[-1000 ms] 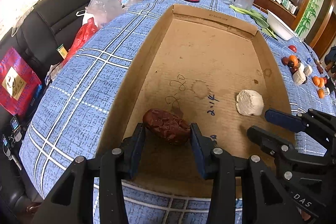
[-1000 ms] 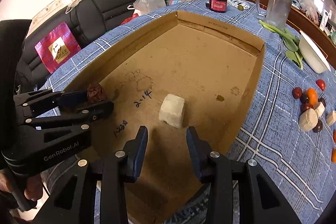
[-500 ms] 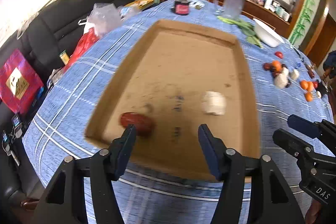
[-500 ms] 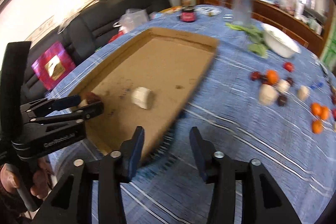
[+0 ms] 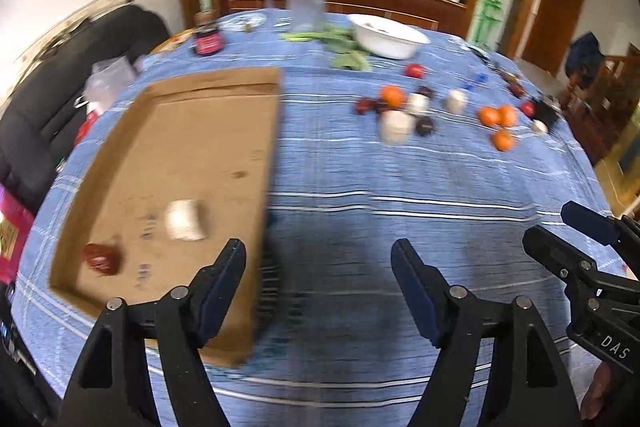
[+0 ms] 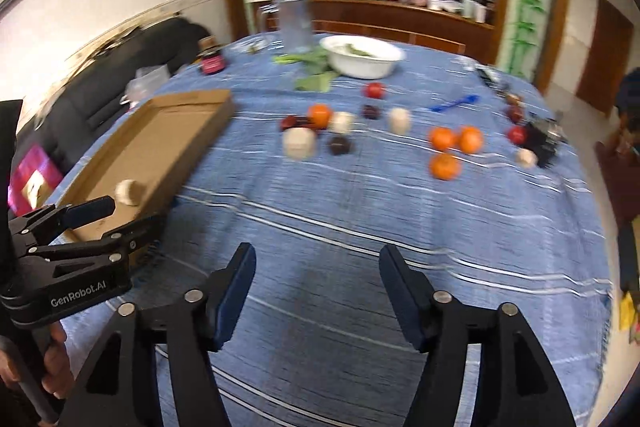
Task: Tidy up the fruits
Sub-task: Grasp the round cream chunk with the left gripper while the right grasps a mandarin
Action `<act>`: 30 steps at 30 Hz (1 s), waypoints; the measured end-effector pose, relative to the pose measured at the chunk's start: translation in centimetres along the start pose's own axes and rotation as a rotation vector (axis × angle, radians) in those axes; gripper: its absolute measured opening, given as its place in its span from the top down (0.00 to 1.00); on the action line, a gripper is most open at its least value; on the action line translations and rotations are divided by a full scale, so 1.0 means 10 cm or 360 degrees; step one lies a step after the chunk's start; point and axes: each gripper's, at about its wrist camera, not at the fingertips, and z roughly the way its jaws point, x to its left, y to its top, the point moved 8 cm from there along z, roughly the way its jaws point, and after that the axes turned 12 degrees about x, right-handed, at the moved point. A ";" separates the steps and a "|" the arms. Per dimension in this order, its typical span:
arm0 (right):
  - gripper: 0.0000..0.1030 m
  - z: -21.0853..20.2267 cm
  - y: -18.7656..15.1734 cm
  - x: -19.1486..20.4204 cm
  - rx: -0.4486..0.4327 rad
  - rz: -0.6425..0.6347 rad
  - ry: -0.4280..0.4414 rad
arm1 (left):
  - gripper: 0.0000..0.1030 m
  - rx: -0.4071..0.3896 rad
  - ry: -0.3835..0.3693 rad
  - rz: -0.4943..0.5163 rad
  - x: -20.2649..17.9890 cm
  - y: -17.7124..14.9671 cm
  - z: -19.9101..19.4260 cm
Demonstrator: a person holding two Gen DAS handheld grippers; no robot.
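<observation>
Lying in the shallow brown cardboard tray [image 5: 224, 87]: one wrinkled red date [image 5: 102, 257], one white chunk [image 5: 185, 219]; both the left gripper [image 5: 319, 281] and the right gripper [image 6: 317, 281] gape, holding nothing.

The left gripper [image 5: 319, 259] hangs with its fingers spread wide and nothing between them, above the blue plaid-clothed bench [image 5: 400, 187]. To its left, the shallow brown cardboard tray [image 5: 192, 147] holds a wrinkled dark-red date [image 5: 102, 258] and a white chunk [image 5: 184, 220]. Loose orange tangerines [image 5: 498, 117] lie farther off. The right gripper [image 5: 572, 231] enters at the right edge.
</observation>
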 end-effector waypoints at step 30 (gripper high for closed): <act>0.29 0.95 0.75 -1.42 0.0142 0.0321 0.0061 | 0.26 0.0174 0.0109 -0.0039 -0.40 0.71 0.61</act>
